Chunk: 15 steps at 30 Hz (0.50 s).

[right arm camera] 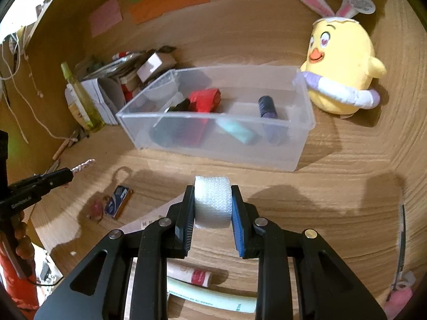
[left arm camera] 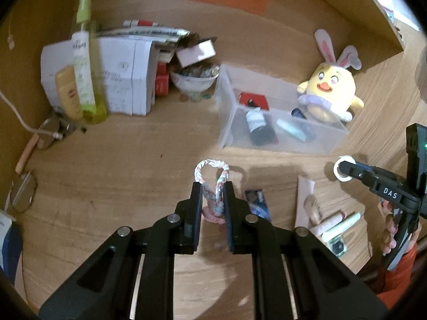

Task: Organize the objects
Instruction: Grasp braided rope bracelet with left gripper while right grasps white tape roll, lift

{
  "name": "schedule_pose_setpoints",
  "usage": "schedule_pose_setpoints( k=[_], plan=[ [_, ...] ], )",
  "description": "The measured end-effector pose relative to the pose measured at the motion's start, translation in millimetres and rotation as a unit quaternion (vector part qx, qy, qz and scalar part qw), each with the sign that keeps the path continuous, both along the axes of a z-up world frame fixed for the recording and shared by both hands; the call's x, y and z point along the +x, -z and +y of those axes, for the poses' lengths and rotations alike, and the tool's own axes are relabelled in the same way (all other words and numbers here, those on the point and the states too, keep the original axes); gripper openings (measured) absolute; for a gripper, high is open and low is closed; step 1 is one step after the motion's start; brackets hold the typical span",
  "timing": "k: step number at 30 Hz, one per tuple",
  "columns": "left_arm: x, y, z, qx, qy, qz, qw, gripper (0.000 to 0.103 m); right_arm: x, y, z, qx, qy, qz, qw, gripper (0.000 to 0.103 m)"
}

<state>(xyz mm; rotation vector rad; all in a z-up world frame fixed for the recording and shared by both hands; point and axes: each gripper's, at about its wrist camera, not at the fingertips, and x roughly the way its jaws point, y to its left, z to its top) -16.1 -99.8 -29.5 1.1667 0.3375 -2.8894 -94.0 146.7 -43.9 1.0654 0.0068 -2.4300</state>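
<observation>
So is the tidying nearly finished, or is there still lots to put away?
About halfway, I think. The clear bin already holds a red pack, a dark bottle and a teal tube. In hand: the left tongs pinch a braided loop and the right tongs squeeze a white tape roll. Still loose on the table: a blue packet and some tubes.
</observation>
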Motion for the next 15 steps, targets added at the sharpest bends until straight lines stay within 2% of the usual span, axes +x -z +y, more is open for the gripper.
schedule_pose_setpoints(
  k=[15],
  plan=[
    [-29,-35,25,-0.007,0.024,0.055,0.9982,0.014,-9,-33,7,-0.023,0.013,0.049,0.998,0.023]
  ],
)
